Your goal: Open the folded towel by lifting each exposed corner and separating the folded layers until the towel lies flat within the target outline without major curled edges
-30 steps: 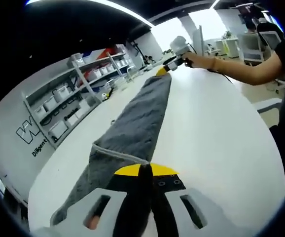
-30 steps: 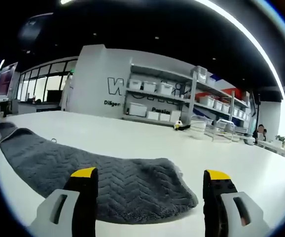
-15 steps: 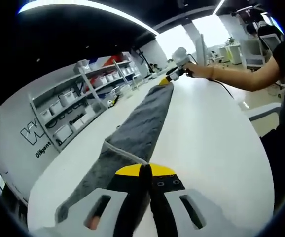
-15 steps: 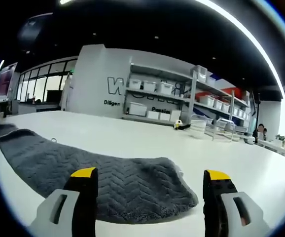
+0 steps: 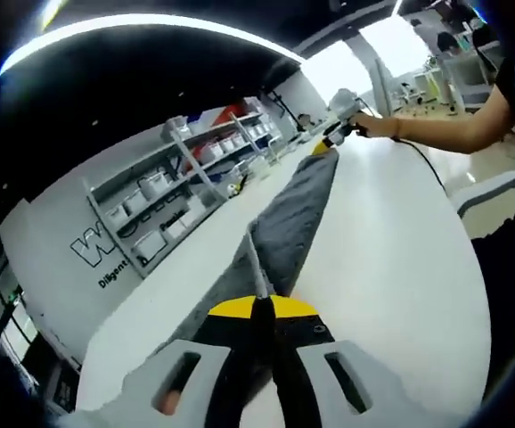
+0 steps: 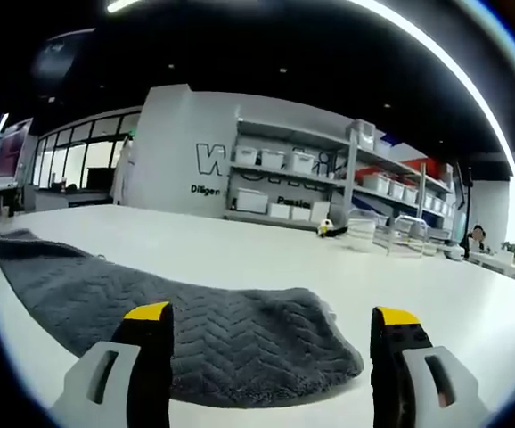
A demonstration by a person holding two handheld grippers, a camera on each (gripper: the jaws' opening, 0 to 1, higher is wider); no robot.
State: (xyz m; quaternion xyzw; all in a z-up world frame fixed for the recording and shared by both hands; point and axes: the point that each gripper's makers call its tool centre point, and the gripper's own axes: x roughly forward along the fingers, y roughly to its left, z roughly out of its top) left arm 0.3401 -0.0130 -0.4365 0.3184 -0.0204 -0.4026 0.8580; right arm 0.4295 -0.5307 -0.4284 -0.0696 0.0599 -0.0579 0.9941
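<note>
A long grey towel (image 5: pixel 289 227) with a herringbone weave stretches across the white table (image 5: pixel 391 241). My left gripper (image 5: pixel 259 308) is shut on its near end, lifting that edge off the table. In the left gripper view the right gripper (image 5: pixel 333 141) hovers at the towel's far end, held by a person's hand (image 5: pixel 378 125). In the right gripper view the towel (image 6: pixel 195 325) lies rumpled and rounded just ahead of my right gripper (image 6: pixel 271 343), whose jaws stand wide apart with nothing between them.
Grey shelving (image 6: pixel 347 192) with white bins lines the wall beyond the table. A small yellow object (image 6: pixel 326 228) sits on the table's far side. The person's forearm (image 5: pixel 453 120) reaches over the table's right side.
My left gripper has lifted and drawn the towel's near end up, so the strip looks tauter and narrower. The right gripper stays open over the far end.
</note>
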